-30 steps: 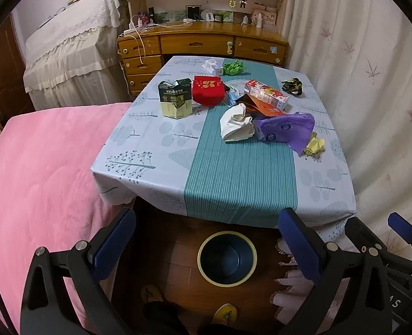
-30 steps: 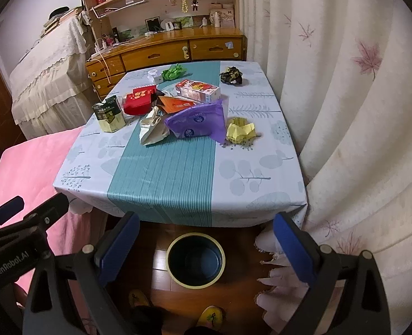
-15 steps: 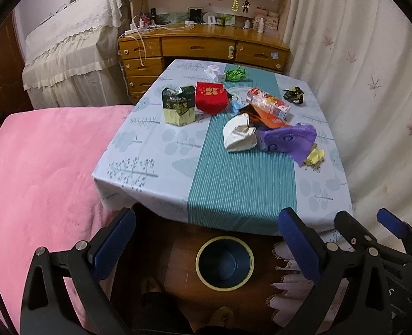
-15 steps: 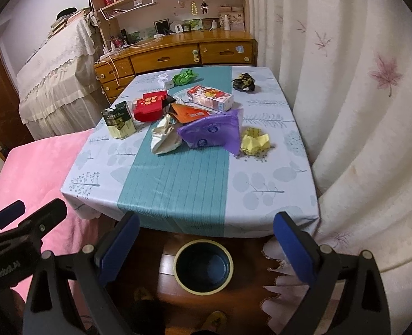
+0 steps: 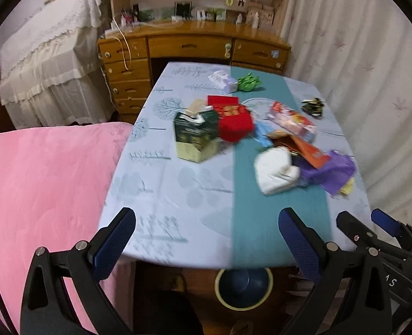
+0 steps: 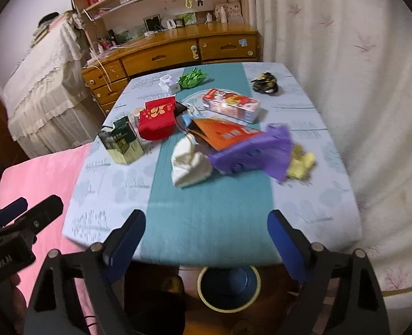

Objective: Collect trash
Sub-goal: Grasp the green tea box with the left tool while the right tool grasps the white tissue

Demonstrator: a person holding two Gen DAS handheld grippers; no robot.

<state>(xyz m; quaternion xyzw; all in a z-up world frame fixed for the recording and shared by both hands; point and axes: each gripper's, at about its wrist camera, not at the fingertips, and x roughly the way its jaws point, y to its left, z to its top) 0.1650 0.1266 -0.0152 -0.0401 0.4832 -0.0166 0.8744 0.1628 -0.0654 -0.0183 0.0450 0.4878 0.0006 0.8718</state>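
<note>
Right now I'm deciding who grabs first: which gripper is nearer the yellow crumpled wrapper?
Right. The right gripper hangs open over the table's near edge, with the yellow crumpled wrapper ahead to its right. The left gripper is open and further left.

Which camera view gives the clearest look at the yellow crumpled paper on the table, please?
The right wrist view: the yellow crumpled paper lies mostly exposed beside the purple bag. In the left wrist view, only a blurred sliver peeks from behind that bag.
</note>
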